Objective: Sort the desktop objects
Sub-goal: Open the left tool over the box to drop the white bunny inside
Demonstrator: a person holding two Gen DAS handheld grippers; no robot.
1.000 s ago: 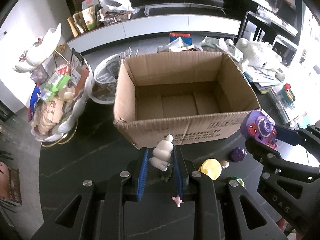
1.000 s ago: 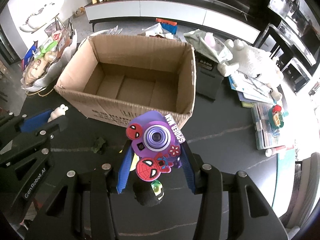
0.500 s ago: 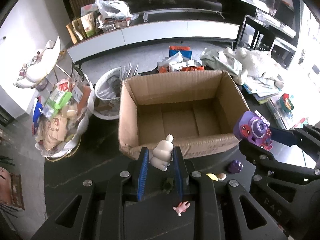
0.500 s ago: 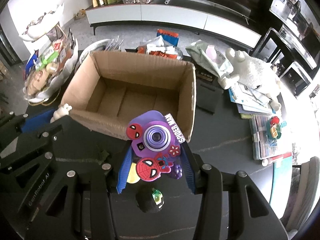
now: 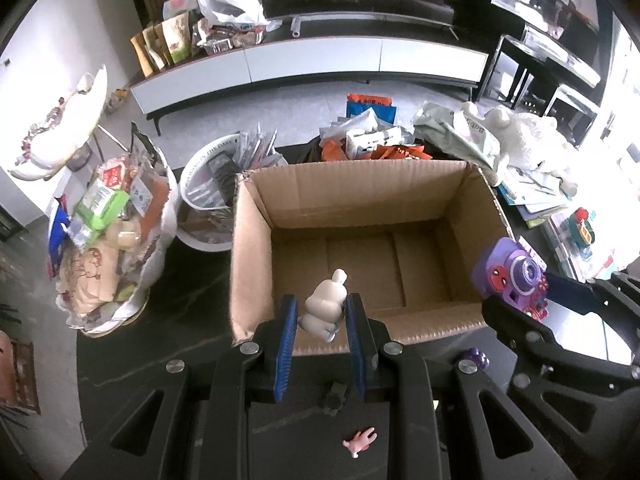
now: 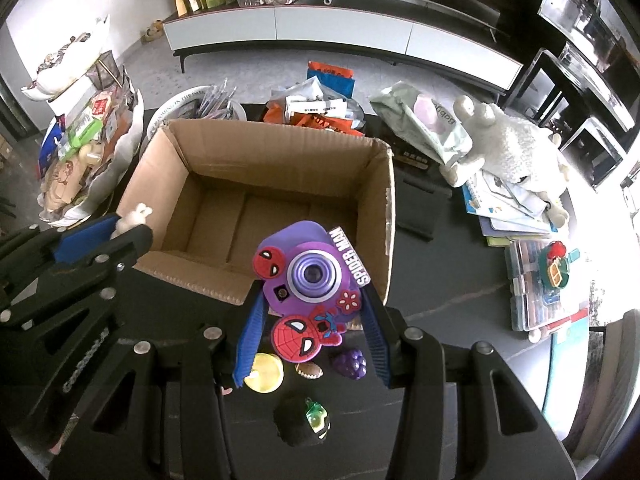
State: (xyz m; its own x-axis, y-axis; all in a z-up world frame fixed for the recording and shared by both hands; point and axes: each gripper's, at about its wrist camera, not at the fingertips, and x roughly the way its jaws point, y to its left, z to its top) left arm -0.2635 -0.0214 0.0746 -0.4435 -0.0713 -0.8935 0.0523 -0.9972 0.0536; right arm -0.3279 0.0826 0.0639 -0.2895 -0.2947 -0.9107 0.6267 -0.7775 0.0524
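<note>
Dark table point(image 6: 460, 280): one cardboard box point(image 6: 384, 216), two gripped toys.

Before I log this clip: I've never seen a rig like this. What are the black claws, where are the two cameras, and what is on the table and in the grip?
There is no robot here. A person carries two handheld grippers, each with a fisheye camera looking along its blue-padded fingers.

The left wrist view shows the left gripper shut on a small white rabbit figure, held over the near edge of an open cardboard box. The right gripper appears at that picture's right edge.

The right wrist view shows the right gripper shut on a purple toy camera with Spider-Man decorations, also at the box's near edge.

The box looks empty. On the dark table below lie small toys: a yellow ball, a purple grape charm, a little brown football, a black ball with a green charm and a pink figure.
</note>
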